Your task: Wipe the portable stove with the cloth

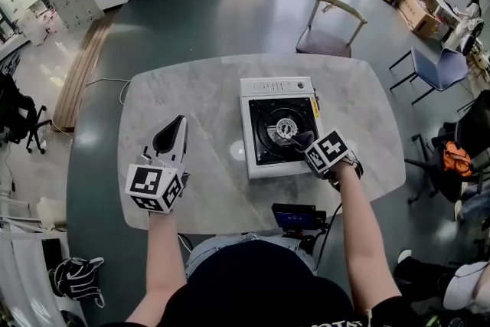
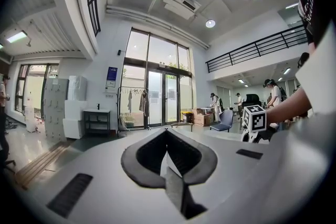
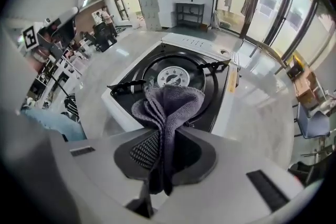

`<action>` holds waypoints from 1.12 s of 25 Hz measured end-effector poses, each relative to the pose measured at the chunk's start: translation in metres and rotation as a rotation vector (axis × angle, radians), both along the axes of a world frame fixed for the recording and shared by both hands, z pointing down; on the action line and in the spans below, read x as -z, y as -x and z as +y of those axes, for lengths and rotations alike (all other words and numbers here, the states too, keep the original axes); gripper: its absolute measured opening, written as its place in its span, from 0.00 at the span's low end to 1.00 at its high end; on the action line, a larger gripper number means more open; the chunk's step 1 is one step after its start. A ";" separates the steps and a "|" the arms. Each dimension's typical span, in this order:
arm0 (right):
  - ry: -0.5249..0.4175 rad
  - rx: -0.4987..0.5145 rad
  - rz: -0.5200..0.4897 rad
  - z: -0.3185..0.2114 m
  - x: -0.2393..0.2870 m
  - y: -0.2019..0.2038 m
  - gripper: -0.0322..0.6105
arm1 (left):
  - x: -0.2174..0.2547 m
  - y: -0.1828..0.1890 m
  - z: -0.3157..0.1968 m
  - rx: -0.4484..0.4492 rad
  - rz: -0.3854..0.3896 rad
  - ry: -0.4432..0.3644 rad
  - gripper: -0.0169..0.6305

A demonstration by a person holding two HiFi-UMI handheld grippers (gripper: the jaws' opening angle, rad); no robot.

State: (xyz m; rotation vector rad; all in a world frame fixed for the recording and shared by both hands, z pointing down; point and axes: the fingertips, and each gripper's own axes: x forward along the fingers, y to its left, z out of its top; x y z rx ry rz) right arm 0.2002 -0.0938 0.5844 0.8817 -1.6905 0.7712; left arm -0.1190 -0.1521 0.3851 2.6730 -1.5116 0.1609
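The white portable stove (image 1: 279,126) with its black burner top sits in the middle of the marble table (image 1: 199,188). My right gripper (image 1: 300,140) hovers over the stove's near right part, shut on a folded grey cloth (image 1: 294,138). In the right gripper view the cloth (image 3: 169,105) bulges out past the gripper (image 3: 169,134), just above the burner ring and pan supports of the stove (image 3: 181,73). My left gripper (image 1: 174,132) rests over the table to the left of the stove, well apart from it. In its own view the left gripper (image 2: 167,134) is shut with nothing in it.
A small black device (image 1: 295,217) is at the table's near edge, below my right hand. A wooden chair (image 1: 329,31) stands beyond the far edge and a blue chair (image 1: 436,69) off to the right. Bare tabletop surrounds the left gripper.
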 end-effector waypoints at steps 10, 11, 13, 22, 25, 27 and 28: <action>0.033 0.000 -0.085 0.011 0.001 0.042 0.15 | 0.001 0.015 0.003 -0.002 0.009 -0.001 0.04; 0.036 0.005 -0.097 0.011 0.002 0.051 0.15 | 0.001 0.017 0.004 -0.004 0.007 0.000 0.04; 0.037 0.015 -0.108 0.011 0.003 0.065 0.15 | 0.001 0.022 0.006 -0.008 0.002 0.002 0.04; 0.057 -0.079 -0.206 0.010 0.003 0.094 0.15 | -0.001 0.035 0.010 -0.006 0.001 0.003 0.04; 0.083 -0.185 -0.292 0.011 0.004 0.102 0.15 | -0.001 0.035 0.013 -0.012 0.005 0.003 0.04; 0.100 -0.224 -0.342 0.014 0.004 0.108 0.15 | -0.003 0.034 0.015 -0.016 0.009 0.005 0.05; 0.109 -0.234 -0.368 0.017 0.004 0.113 0.15 | -0.005 0.034 0.016 -0.018 0.011 0.007 0.04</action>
